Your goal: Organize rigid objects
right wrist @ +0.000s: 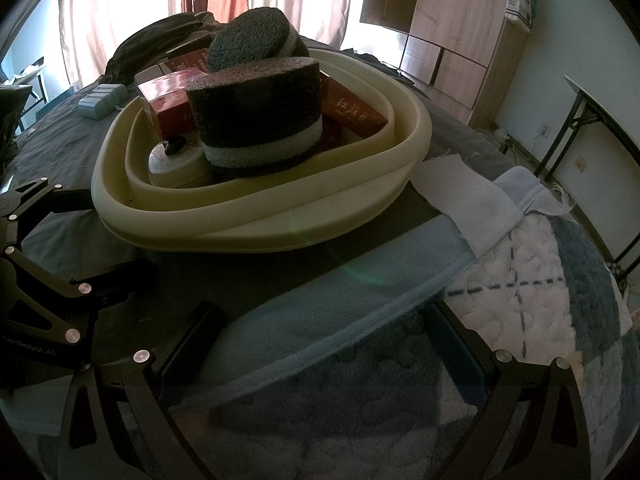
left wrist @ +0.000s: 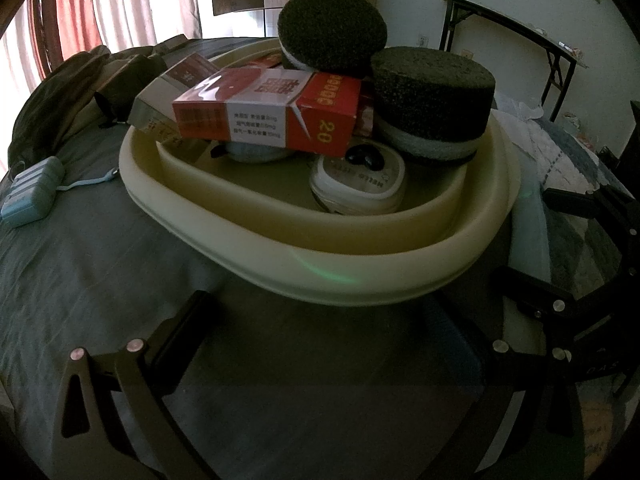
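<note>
Grey bedding fills the lower frame of both views, a likely staging surface for the sorting. At the bottom of the left view the left gripper [left wrist: 320, 320] has its fingers spread wide and empty; the right gripper [right wrist: 324, 328] is likewise spread and empty over a blue towel [right wrist: 360, 280]. Past both sets of fingertips, at frame centre, the cream basin [left wrist: 360, 248] collects the rigid pieces: a red carton [left wrist: 272, 110], two dark round sponges [left wrist: 432, 96] and a white case [left wrist: 360, 184], piled loosely. At the left view's left edge a blue case [left wrist: 32, 192] lies outside the basin, probably the one left to gather.
</note>
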A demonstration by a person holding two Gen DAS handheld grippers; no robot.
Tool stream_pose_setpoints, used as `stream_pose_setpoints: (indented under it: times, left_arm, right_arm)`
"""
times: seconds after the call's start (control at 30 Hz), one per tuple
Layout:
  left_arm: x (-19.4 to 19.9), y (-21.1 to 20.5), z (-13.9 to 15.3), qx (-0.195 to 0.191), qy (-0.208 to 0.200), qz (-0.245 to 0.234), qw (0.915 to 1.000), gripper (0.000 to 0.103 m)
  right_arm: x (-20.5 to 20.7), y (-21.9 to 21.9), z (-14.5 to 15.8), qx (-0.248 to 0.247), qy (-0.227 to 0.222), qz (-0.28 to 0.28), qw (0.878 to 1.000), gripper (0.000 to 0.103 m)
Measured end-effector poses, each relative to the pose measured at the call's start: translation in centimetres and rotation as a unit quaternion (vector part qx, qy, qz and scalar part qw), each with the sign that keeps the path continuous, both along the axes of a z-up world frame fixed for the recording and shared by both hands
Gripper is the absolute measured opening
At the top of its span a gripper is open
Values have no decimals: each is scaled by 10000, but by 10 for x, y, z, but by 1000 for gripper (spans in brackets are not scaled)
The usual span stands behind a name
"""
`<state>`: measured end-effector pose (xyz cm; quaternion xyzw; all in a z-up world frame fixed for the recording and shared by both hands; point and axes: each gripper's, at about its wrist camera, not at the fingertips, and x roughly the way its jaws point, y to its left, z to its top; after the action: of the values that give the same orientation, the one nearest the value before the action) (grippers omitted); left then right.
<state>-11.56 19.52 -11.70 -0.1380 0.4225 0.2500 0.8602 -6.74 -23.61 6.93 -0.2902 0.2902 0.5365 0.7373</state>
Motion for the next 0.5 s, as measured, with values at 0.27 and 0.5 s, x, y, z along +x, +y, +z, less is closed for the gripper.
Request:
stream_pose_setpoints:
  times: [0.27, 0.5]
  left_arm:
    - [0, 0, 0, 0, 1, 0, 10000, 103]
    - [0, 0, 0, 0, 0, 0, 10000, 103]
  right_arm:
    - [0, 0, 0, 0, 1, 0, 10000, 103]
    - [0, 0, 0, -1, 0, 1, 10000, 103]
